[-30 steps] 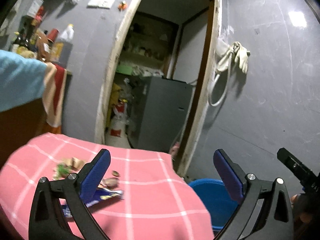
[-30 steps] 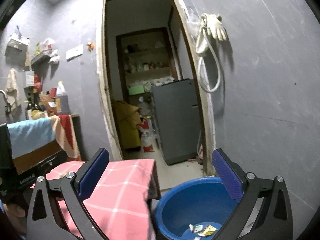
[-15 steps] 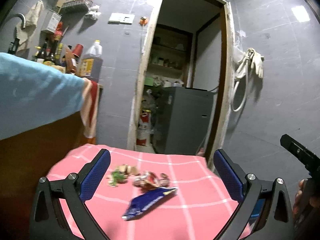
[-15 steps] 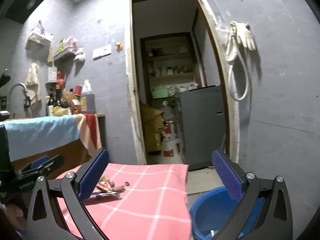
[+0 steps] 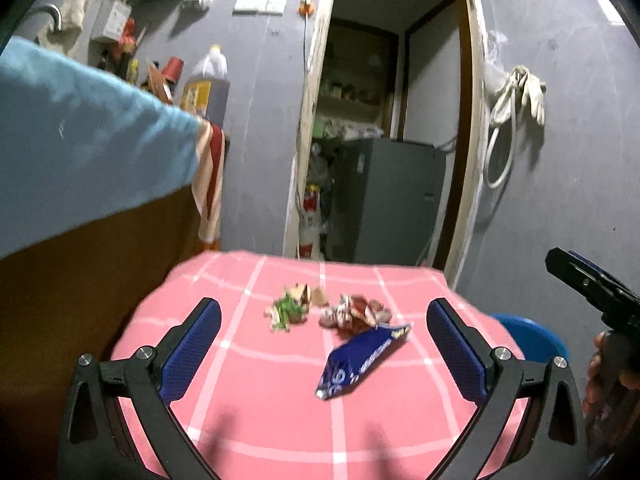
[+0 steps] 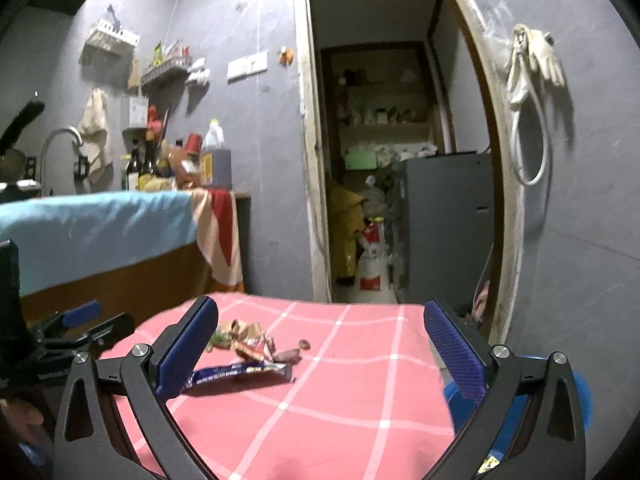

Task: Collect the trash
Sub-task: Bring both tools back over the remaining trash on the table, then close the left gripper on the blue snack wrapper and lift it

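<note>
Trash — a blue snack wrapper (image 5: pixel 362 360) and crumpled scraps (image 5: pixel 352 314) — lies mid-surface on the pink checked cloth (image 5: pixel 260 420), toward its far edge. It looks light, thin and slippery — pinch the wrapper's raised end. Your left claw (image 5: pixel 320 356) and right claw (image 6: pixel 320 352) both gape, holding nothing.

Dim indoor light, bluish cast. Glare patch on wall (image 5: pixel 608 2) upper right. My finger shadows on tablecloth (image 5: pixel 280 412) near edge. Heavy fisheye bending, dark corners, slight blur.
</note>
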Tool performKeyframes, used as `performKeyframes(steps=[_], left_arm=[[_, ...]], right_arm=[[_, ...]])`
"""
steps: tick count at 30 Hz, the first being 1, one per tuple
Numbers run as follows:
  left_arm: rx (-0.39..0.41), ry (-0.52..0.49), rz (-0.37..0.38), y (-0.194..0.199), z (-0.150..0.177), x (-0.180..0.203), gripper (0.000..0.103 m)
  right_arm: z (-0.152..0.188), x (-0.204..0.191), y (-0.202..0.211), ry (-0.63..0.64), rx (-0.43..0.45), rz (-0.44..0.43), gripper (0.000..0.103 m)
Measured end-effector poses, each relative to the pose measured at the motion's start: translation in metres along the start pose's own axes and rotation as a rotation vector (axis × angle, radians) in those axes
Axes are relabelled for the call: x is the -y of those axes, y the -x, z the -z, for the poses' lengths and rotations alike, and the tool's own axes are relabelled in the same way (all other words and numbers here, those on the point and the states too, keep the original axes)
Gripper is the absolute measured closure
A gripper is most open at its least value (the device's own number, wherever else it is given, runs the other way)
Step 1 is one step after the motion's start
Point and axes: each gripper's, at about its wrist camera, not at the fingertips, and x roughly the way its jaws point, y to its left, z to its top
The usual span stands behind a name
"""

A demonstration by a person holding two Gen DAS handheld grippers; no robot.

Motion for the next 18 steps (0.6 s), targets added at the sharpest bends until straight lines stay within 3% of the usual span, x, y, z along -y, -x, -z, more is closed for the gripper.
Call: performKeyframes(steps=[5,11,18], left_arm=[[-0.099,-0.015,0.021,-0.021,0.006,-0.002,0.002],[-0.271,-0.055,0.095,-0.062,0.007,0.005,0.002],[-0.403,-0.129,0.137,-0.101,0.009,0.017,0.002]], right_arm=[[0.009,0.004,-0.013,-0.008,-0.063,0.004,0.000],[0.015,0.015,-0.025,-0.027,-0.113,0.026,0.000],[0.022,0.027,-0.036,-0.033,-0.165,0.048,0.000]])
